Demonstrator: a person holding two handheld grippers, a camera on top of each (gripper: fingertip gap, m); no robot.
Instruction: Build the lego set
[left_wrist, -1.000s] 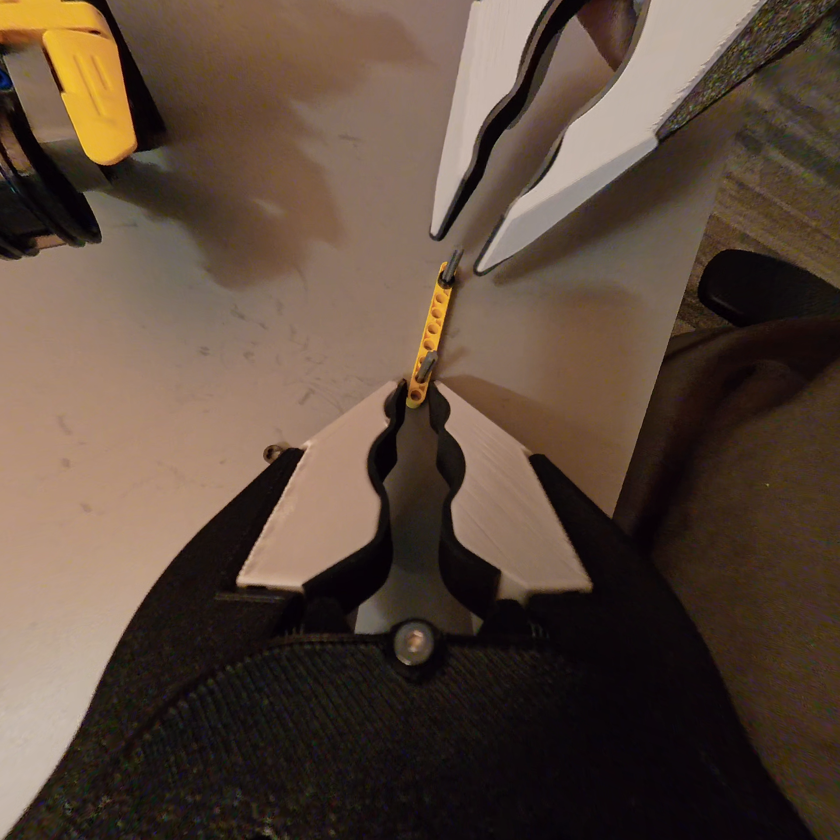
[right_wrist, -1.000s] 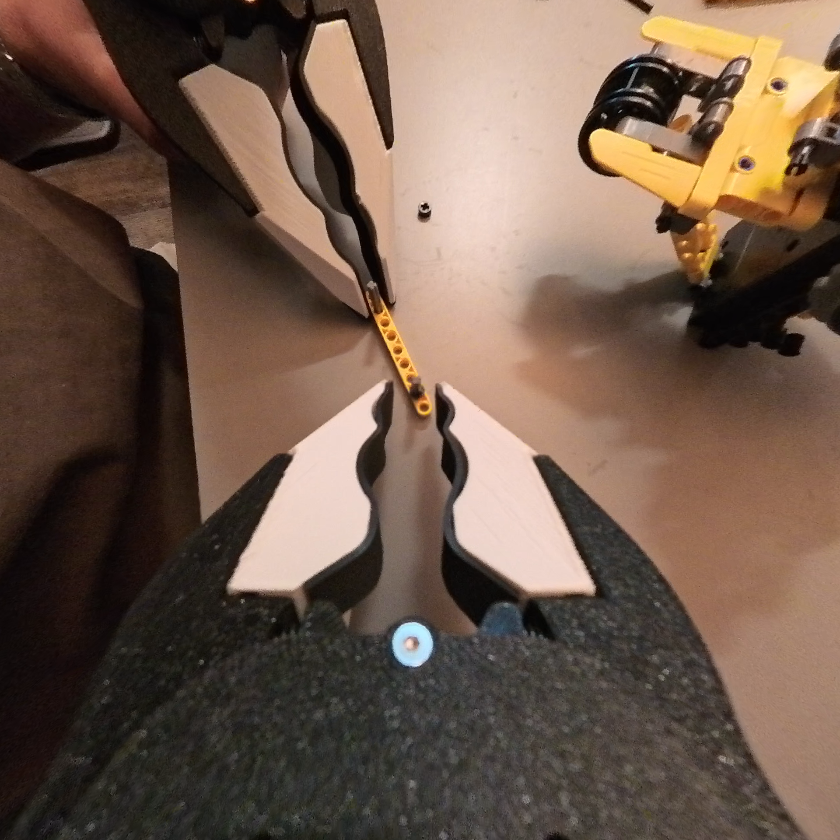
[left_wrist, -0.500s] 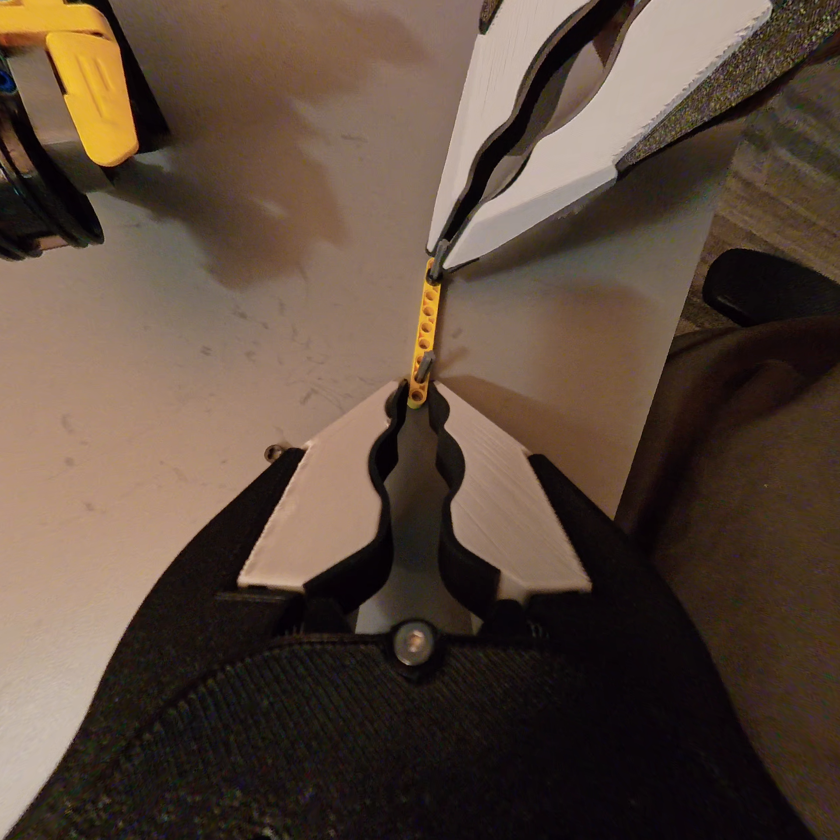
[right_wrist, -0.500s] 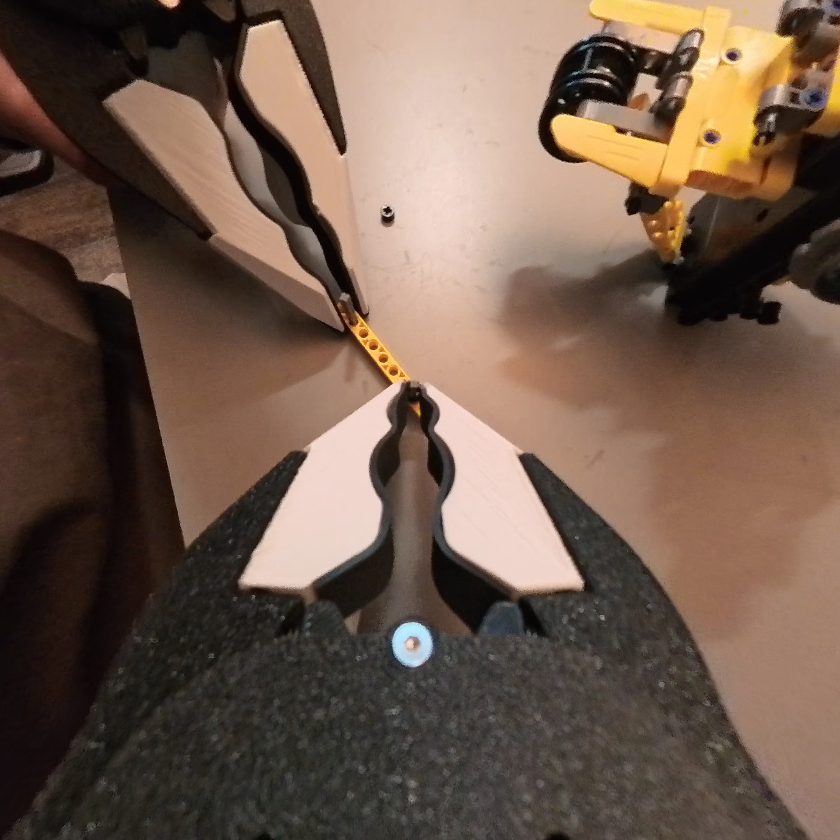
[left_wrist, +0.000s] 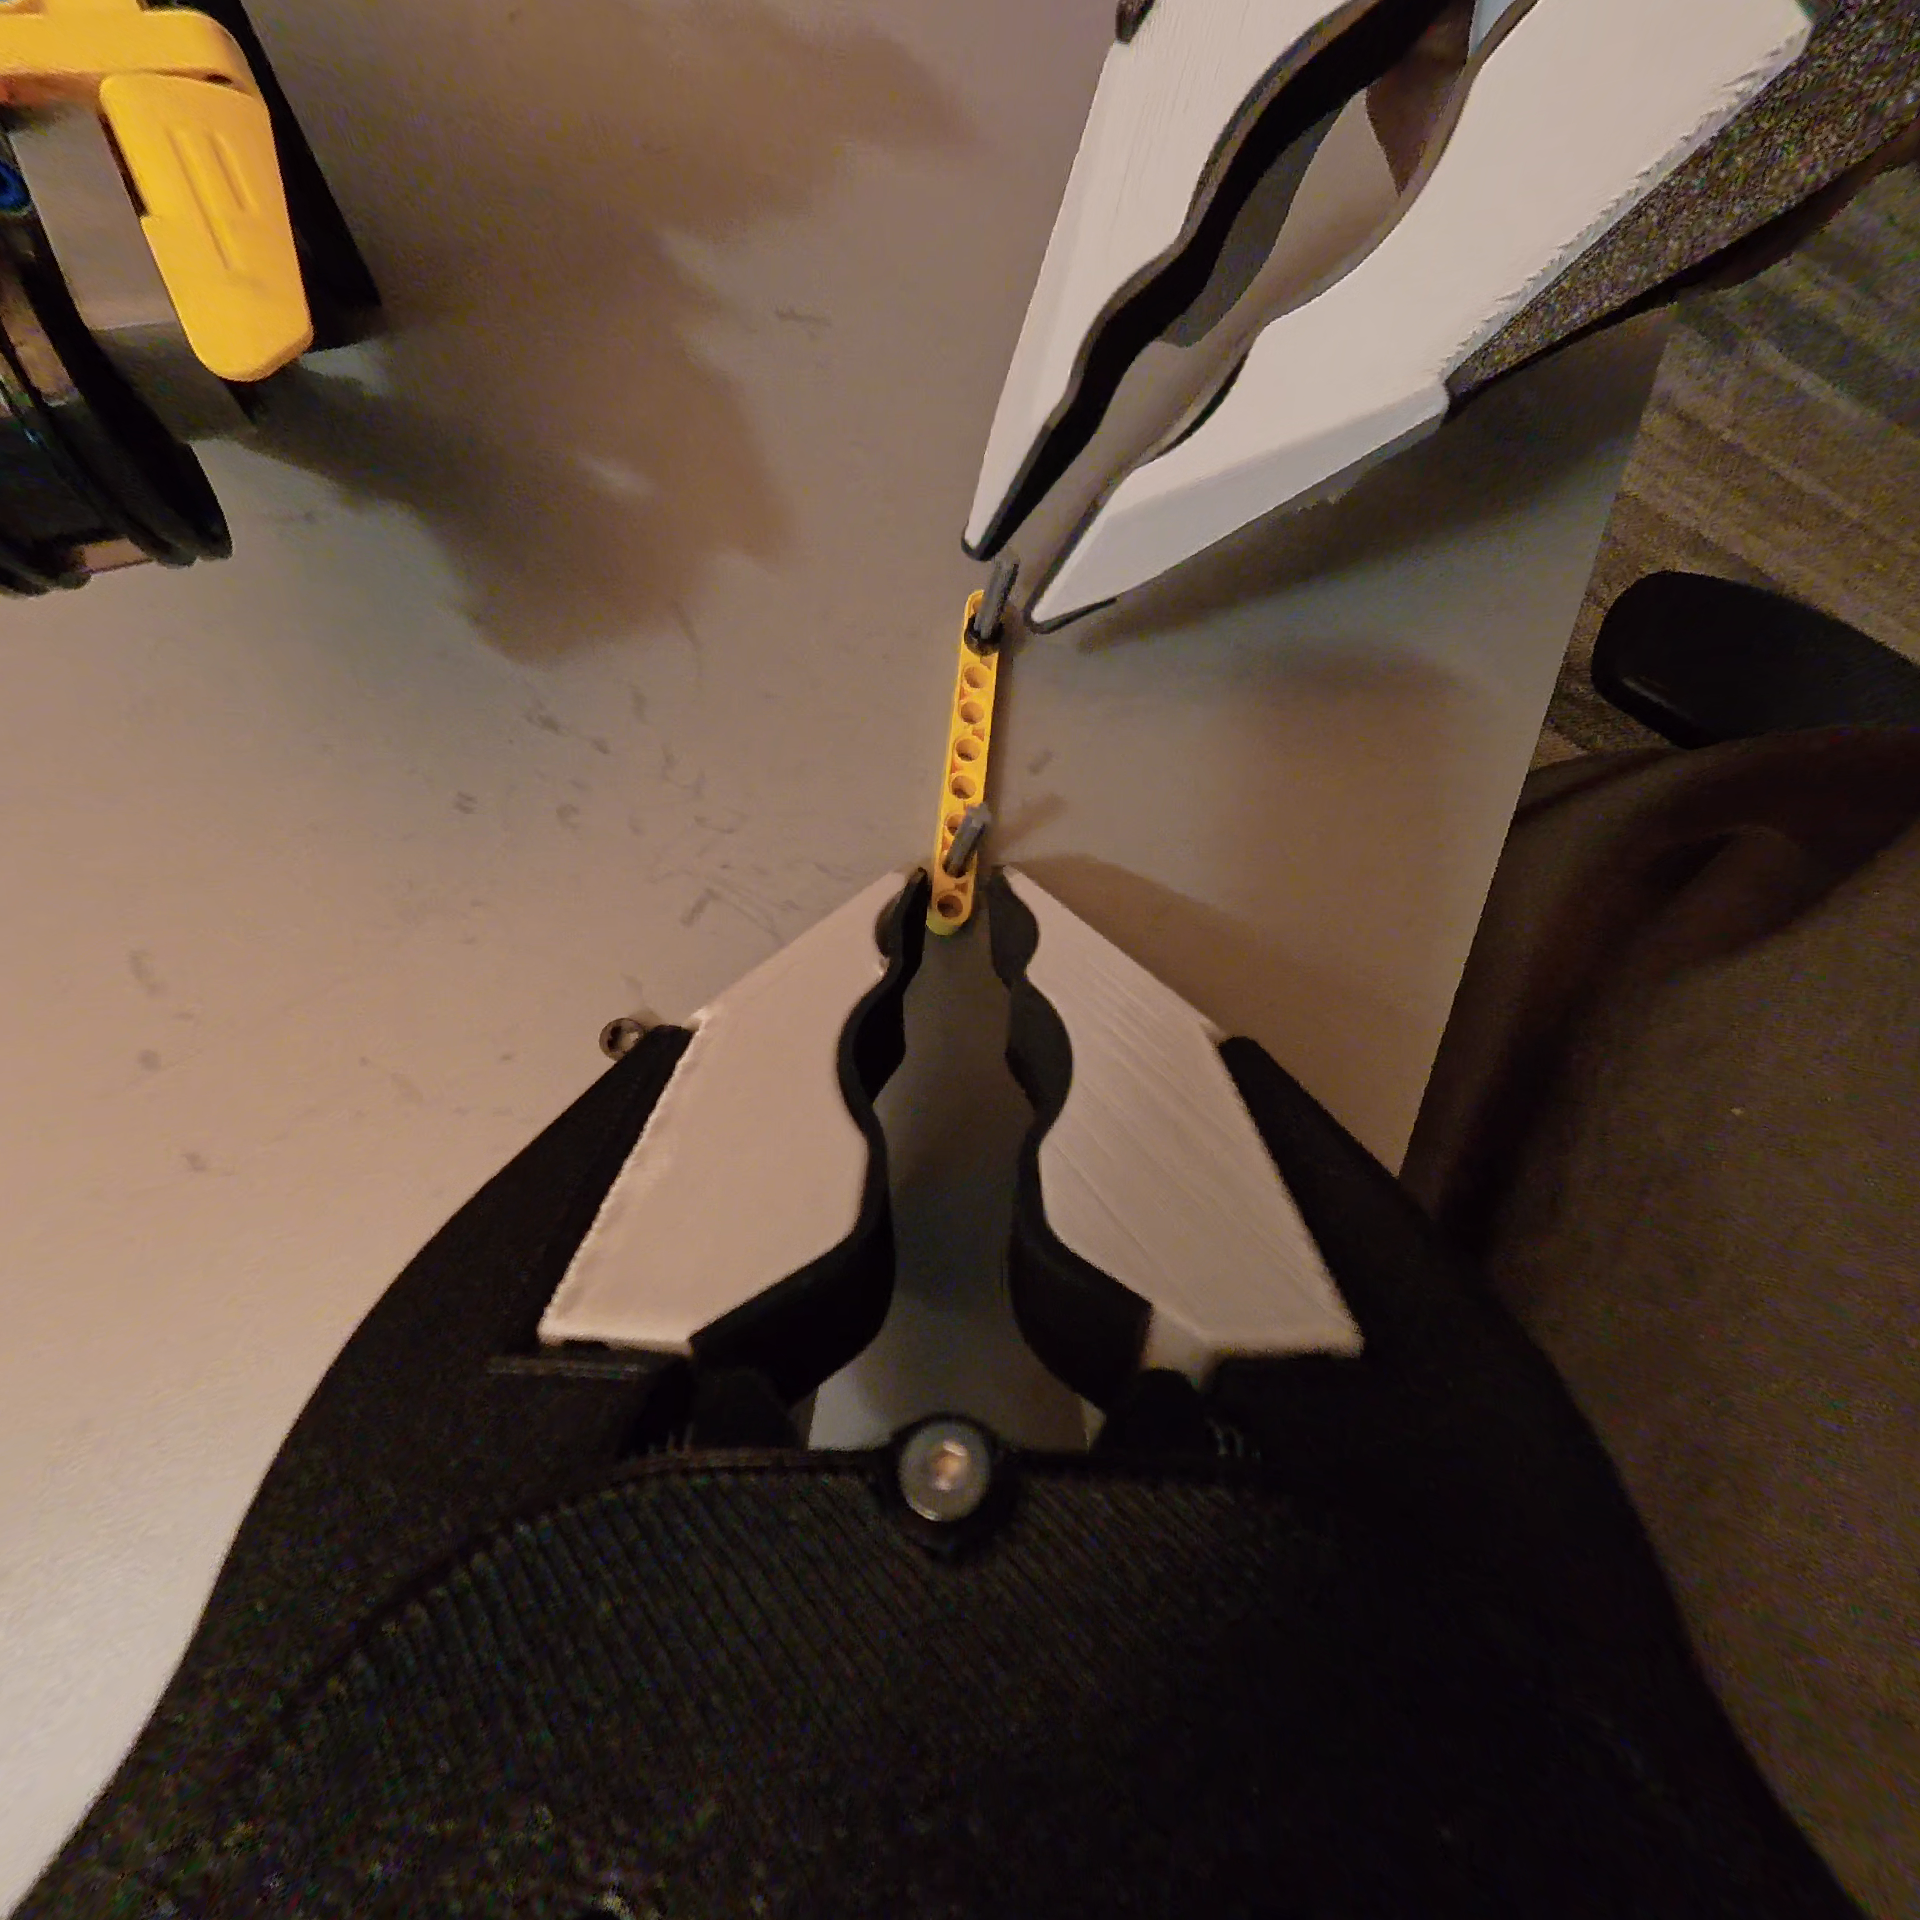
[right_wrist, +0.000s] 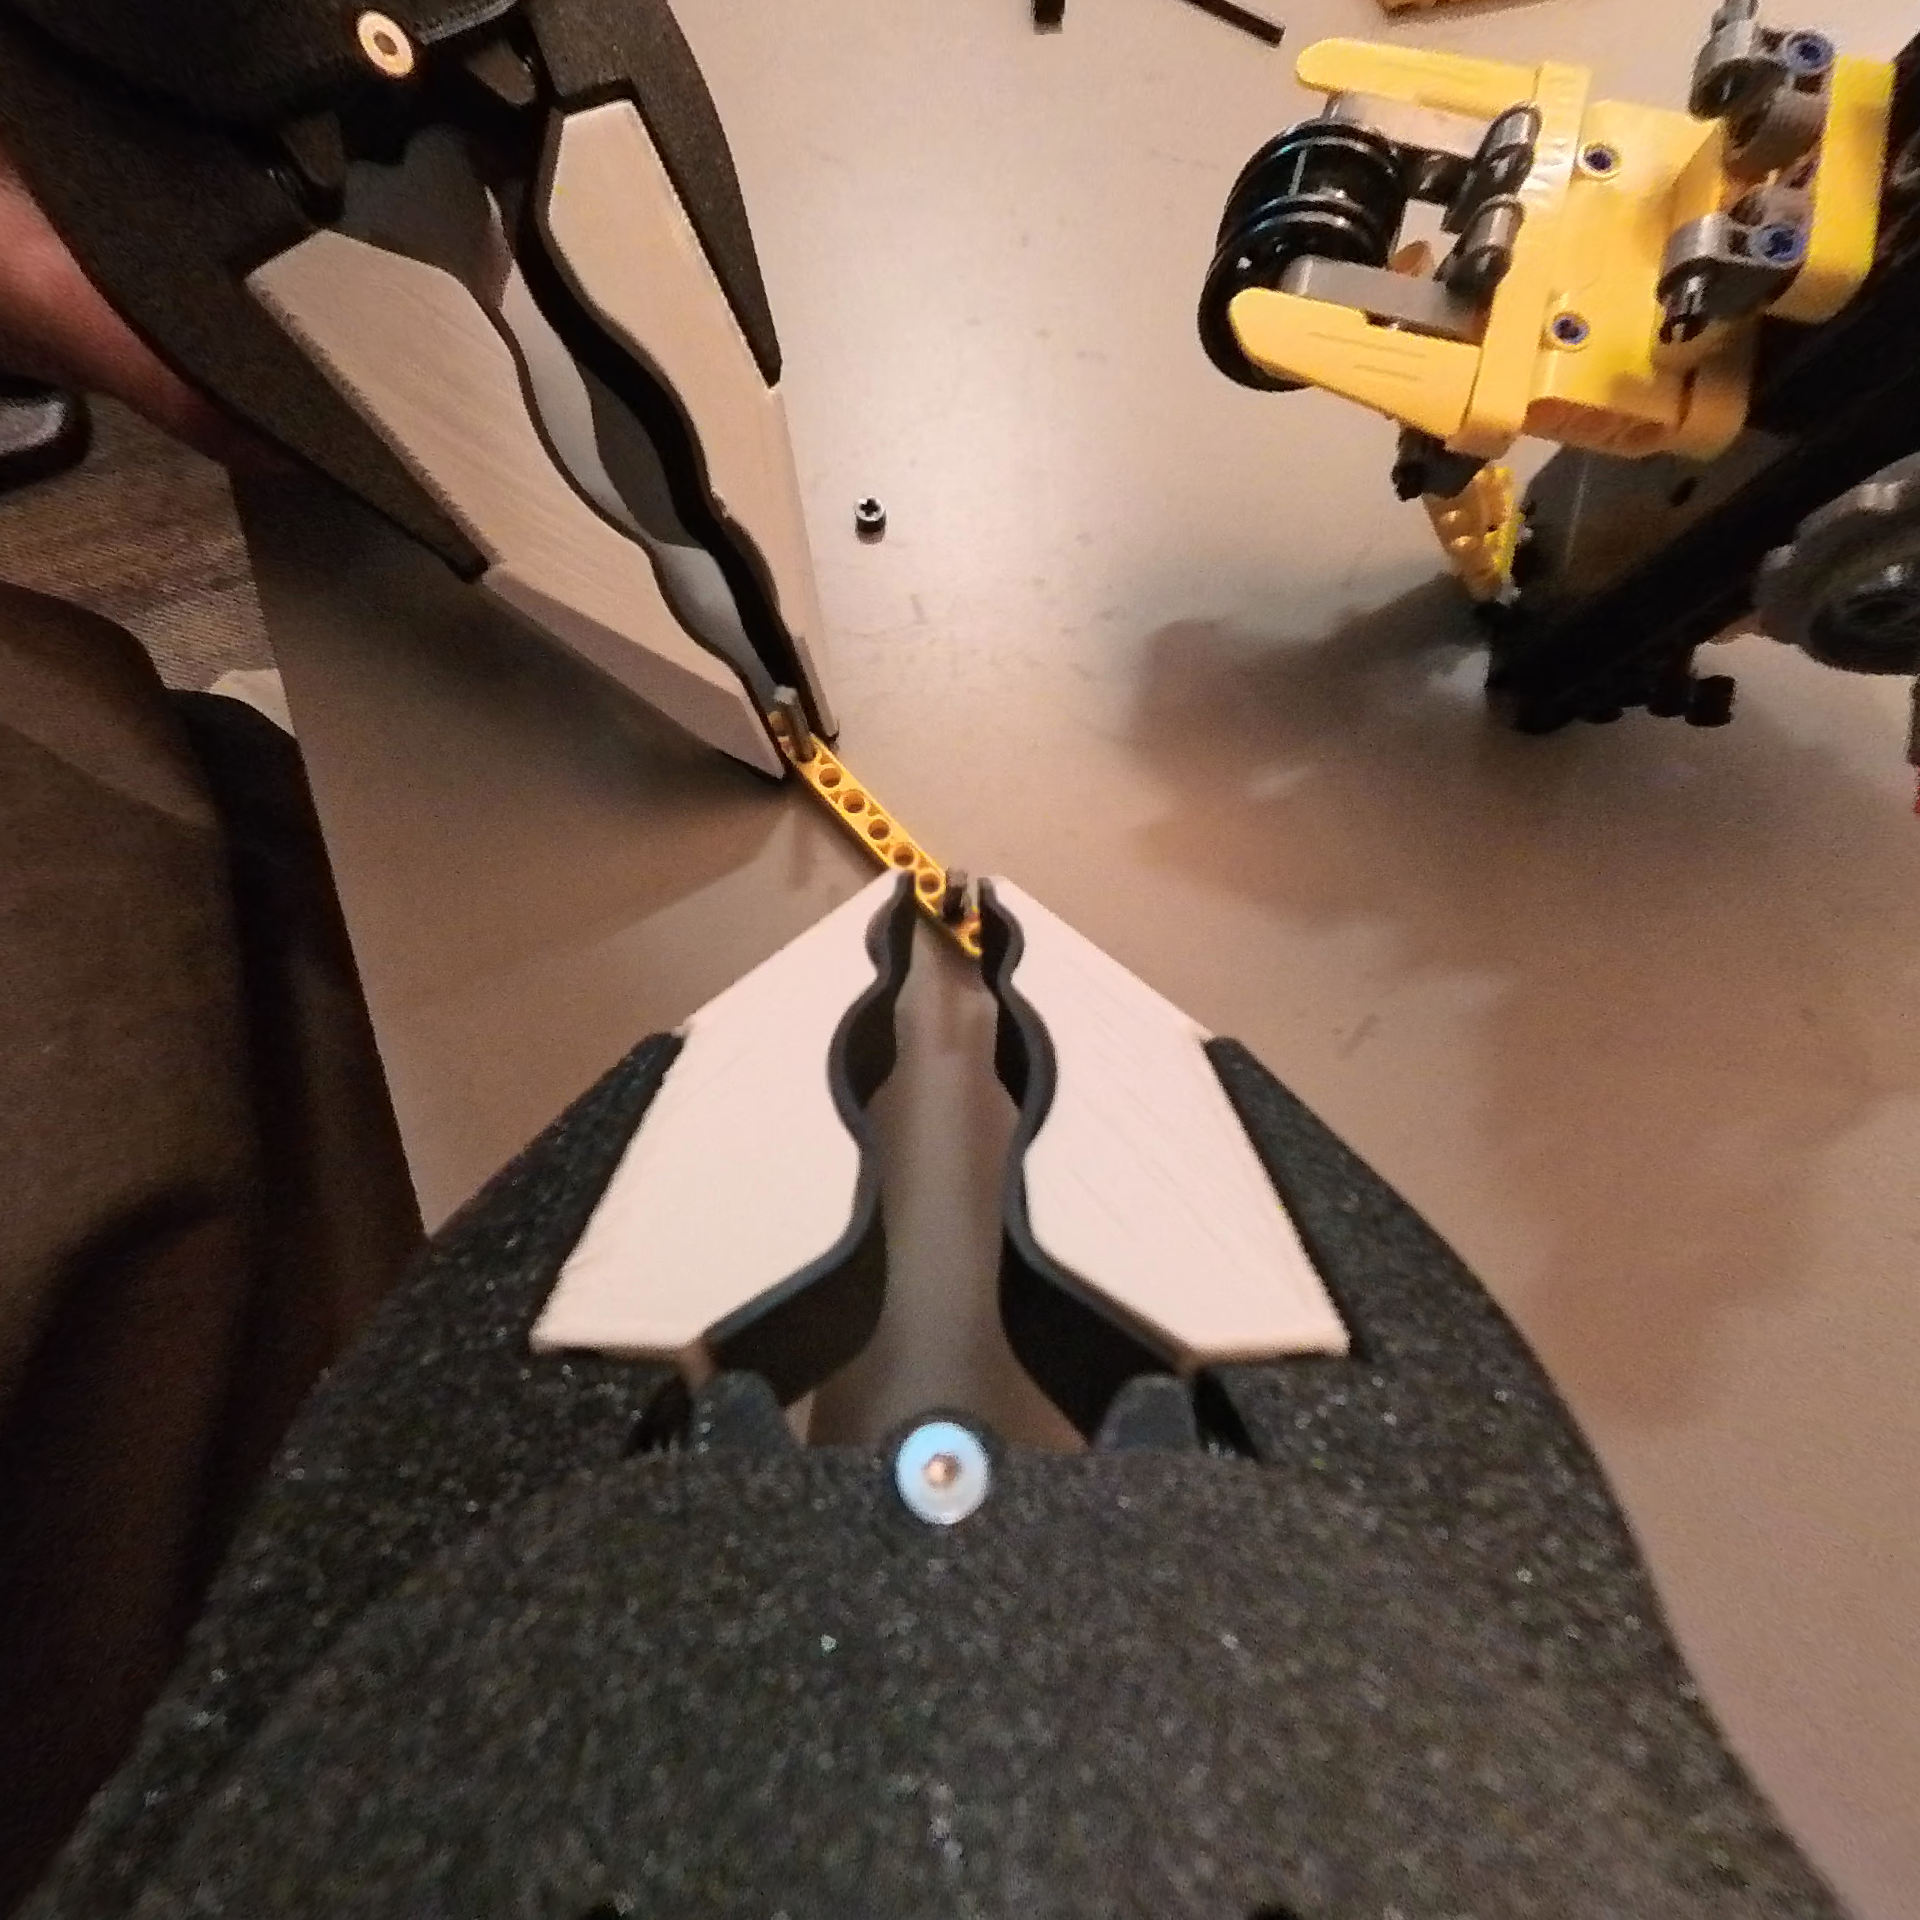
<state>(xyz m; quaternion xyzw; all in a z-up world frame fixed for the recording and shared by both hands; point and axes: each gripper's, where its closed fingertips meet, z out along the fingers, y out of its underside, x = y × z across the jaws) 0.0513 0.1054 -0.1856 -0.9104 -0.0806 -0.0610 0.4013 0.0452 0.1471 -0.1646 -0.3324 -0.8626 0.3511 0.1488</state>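
Note:
A thin yellow beam with holes (left_wrist: 971, 748) lies on the grey table (left_wrist: 416, 831), with a grey pin (left_wrist: 968, 831) near each end. My left gripper (left_wrist: 953, 883) is shut on the beam's near end. In the right wrist view it (right_wrist: 795, 727) grips that end beside the far pin (right_wrist: 787, 707). My right gripper (right_wrist: 945, 888) is slightly open, its jaws either side of the beam's (right_wrist: 868, 821) other end and its pin (right_wrist: 958, 894). It also shows in the left wrist view (left_wrist: 1010, 587), at the top right.
A yellow and black toy vehicle model (right_wrist: 1558, 260) stands at the back; it also shows in the left wrist view (left_wrist: 197, 208). A small black bushing (right_wrist: 868, 511) lies loose near the left gripper. The table edge (left_wrist: 1507, 831) borders a person's lap (left_wrist: 1714, 1143) and a black armrest (left_wrist: 1745, 655). The grippers' ends are close to 5 centimeters from one another. About 6 centimeters separates my left fingertips from the small black bushing (right_wrist: 868, 511). Look for it in the left wrist view (left_wrist: 624, 1042) too.
My right gripper came in, shut on the beam's end and pin half a second ago, and has now opened a little. The left gripper has kept its hold; the beam has swung slightly.

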